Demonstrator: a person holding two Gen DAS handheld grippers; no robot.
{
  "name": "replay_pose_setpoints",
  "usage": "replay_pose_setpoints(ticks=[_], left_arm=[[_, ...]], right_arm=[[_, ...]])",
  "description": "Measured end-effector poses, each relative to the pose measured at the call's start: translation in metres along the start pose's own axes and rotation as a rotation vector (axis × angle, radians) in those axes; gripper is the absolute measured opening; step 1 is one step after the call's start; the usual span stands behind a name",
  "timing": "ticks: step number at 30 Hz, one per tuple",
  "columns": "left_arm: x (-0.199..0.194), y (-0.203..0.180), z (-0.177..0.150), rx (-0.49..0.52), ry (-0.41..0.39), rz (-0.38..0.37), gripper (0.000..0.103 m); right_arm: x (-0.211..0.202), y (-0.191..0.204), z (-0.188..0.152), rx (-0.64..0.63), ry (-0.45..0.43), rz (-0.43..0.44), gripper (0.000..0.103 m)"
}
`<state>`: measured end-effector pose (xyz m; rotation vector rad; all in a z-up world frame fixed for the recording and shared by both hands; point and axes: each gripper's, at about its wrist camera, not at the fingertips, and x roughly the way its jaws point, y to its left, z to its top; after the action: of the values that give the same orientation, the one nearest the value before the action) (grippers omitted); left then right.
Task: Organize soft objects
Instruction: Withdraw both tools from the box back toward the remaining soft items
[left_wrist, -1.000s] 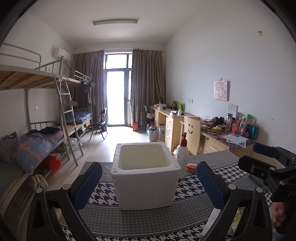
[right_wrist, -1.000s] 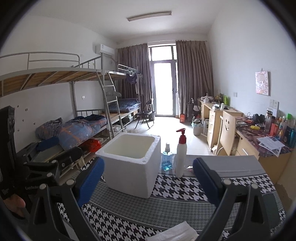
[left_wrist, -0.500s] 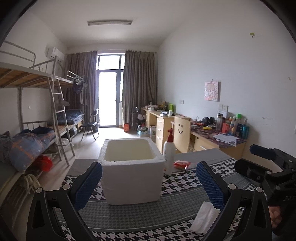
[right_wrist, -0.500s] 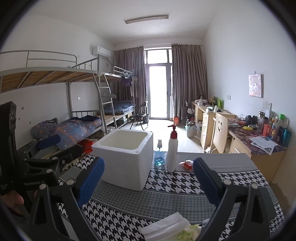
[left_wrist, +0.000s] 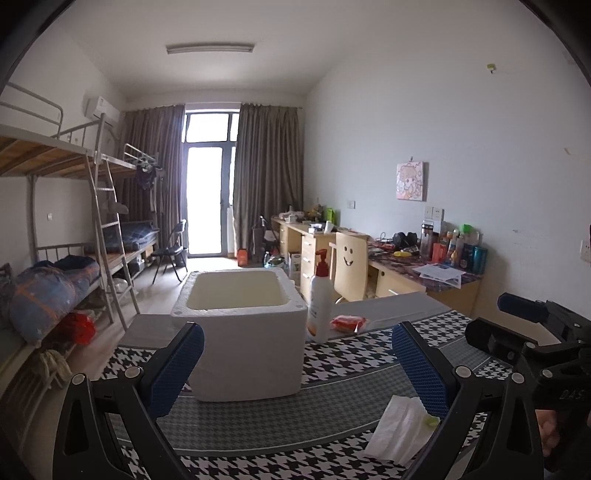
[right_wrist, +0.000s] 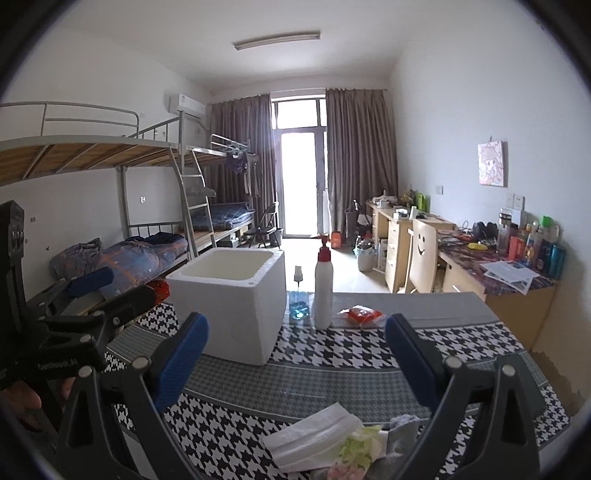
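Note:
A white foam box (left_wrist: 240, 332) stands open and empty on the houndstooth cloth; it also shows in the right wrist view (right_wrist: 232, 299). A pile of soft cloths lies at the near edge: a white folded cloth (right_wrist: 314, 439) with green, pink and grey pieces beside it, and the white cloth (left_wrist: 402, 428) shows by my left gripper's right finger. My left gripper (left_wrist: 295, 365) is open and empty, in front of the box. My right gripper (right_wrist: 295, 358) is open and empty, just behind the cloth pile.
A white pump bottle (right_wrist: 323, 288) with a red top, a small blue spray bottle (right_wrist: 298, 299) and a red packet (right_wrist: 362, 315) stand behind the box. Bunk beds are on the left, desks and a chair on the right.
Both grippers have pulled back from the box and tilted down. The cloth pile has come into view at the near edge. Both stay open.

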<state>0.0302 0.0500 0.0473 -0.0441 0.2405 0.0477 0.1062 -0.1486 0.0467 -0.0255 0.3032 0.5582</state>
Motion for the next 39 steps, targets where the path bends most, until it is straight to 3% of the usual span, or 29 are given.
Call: replay_pose_setpoints(ticks=[18, 39], left_arm=[[0.016, -0.030, -0.023, 0.014, 0.065, -0.117, 0.102], [0.045, -0.050, -0.042, 0.040, 0.156, -0.182, 0.102]], right_arm=[[-0.006, -0.024, -0.020, 0.038, 0.027, -0.077, 0.098], [-0.010, -0.050, -0.050, 0.086, 0.093, -0.157, 0.098]])
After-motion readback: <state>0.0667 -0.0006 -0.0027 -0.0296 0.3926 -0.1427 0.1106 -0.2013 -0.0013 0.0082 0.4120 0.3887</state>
